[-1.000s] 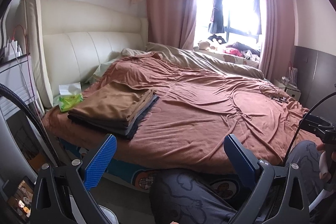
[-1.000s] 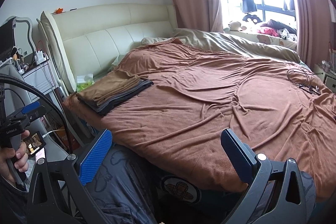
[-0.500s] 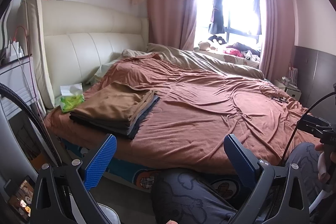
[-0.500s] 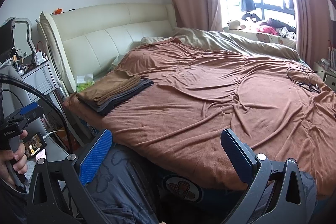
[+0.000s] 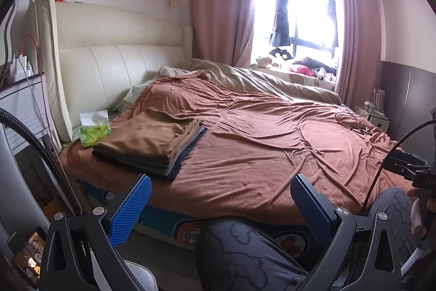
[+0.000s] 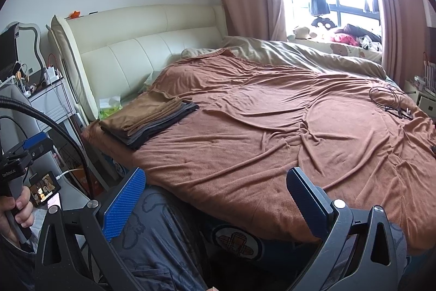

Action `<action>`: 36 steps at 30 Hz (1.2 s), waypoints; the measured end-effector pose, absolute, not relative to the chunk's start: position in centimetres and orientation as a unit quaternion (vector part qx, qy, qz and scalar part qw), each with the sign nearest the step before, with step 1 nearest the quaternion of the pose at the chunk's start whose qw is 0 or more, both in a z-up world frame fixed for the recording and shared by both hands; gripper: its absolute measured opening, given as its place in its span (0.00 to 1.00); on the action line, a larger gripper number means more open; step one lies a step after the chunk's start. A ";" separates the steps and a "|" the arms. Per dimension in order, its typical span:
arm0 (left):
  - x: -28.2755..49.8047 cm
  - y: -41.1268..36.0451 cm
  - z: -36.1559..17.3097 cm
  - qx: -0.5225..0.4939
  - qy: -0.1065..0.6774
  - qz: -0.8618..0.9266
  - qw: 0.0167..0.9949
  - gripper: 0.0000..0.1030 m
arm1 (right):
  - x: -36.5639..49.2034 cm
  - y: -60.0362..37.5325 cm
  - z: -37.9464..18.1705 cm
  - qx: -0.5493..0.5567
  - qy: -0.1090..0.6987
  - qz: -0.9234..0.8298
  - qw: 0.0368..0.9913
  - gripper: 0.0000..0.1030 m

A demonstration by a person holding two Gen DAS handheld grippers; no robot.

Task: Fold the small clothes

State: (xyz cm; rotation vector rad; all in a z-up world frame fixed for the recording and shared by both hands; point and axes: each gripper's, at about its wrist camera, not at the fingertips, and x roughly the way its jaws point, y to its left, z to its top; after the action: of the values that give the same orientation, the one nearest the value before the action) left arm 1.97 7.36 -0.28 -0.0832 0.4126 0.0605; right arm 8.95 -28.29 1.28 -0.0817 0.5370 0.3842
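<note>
**Folded stack on the bed corner, both grippers held back and empty**

The left gripper (image 5: 220, 198) hangs off the near edge of the bed (image 5: 272, 149), above the person's knee (image 5: 245, 244) in patterned grey trousers. Its jaws are spread wide with nothing between them. The right gripper (image 6: 215, 195) is likewise wide apart and empty, also short of the mattress edge.

The folded clothes (image 5: 152, 138) lie in a neat stack on the brown blanket near the cream headboard (image 5: 120, 64), at the bed's near-left corner; a tan piece sits on top with grey and dark layers beneath. Just beside the stack, toward the headboard, stands a green pack of tissues (image 5: 94, 128) with a white sheet sticking up from its opening.

A black cable (image 5: 351, 122) lies coiled on the blanket, well apart from the stack. A phone (image 6: 45, 188) with a lit screen shows beside the person's left hand (image 6: 16, 212).
</note>
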 end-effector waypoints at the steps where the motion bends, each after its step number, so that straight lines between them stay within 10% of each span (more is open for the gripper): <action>1: 1.8 7.4 -0.2 -0.041 0.204 0.032 0.978 1.00 | 8.8 -28.3 1.3 -0.041 0.263 0.189 0.945 1.00; 36: -1.9 7.4 0.6 -0.041 0.202 0.017 0.978 1.00 | 4.7 -28.5 1.6 -0.040 0.258 0.168 0.951 1.00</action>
State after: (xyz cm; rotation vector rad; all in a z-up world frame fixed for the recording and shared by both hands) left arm -1.89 7.36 0.63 -0.0832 0.4064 0.0342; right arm 4.67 -28.52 1.64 -0.0817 0.5245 0.3409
